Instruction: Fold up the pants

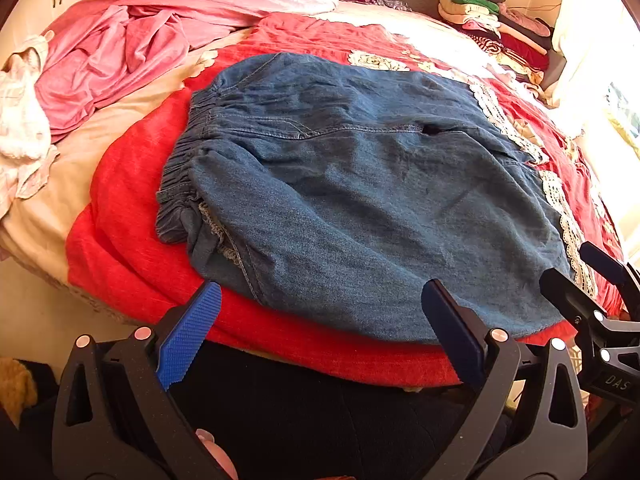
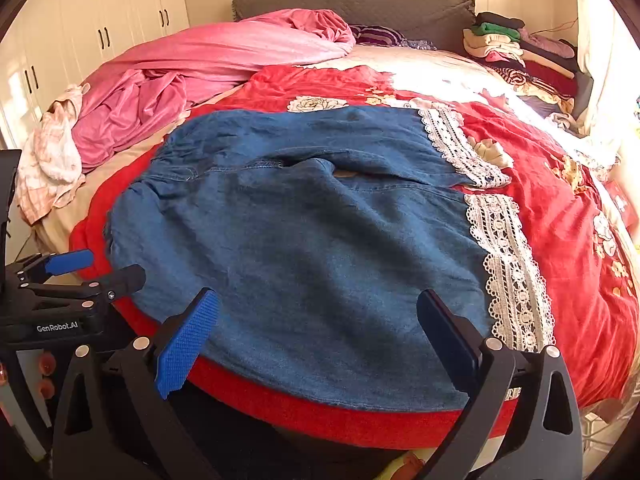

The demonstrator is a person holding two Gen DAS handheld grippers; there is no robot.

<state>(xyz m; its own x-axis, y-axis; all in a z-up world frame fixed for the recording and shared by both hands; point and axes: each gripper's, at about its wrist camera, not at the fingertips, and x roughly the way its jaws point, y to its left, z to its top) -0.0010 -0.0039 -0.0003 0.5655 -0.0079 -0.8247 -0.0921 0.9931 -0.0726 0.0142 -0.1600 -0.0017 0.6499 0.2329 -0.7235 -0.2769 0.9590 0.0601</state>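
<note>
Blue denim pants (image 1: pixel 340 200) with an elastic waistband at the left and white lace trim (image 2: pixel 508 264) on the leg ends at the right lie spread flat on the red bedspread; they also show in the right wrist view (image 2: pixel 304 248). My left gripper (image 1: pixel 320 332) is open and empty, hovering just off the pants' near edge. My right gripper (image 2: pixel 320 340) is open and empty over the near edge too. Each gripper shows in the other's view, the right one at the far right (image 1: pixel 600 280), the left one at the far left (image 2: pixel 96 268).
The red floral bedspread (image 2: pixel 560 200) covers the bed. A crumpled pink blanket (image 1: pixel 140 40) lies at the back left, a white-pink cloth (image 1: pixel 20 128) at the left edge. Stacked folded clothes (image 2: pixel 512 44) sit at the back right by the grey headboard (image 2: pixel 360 0).
</note>
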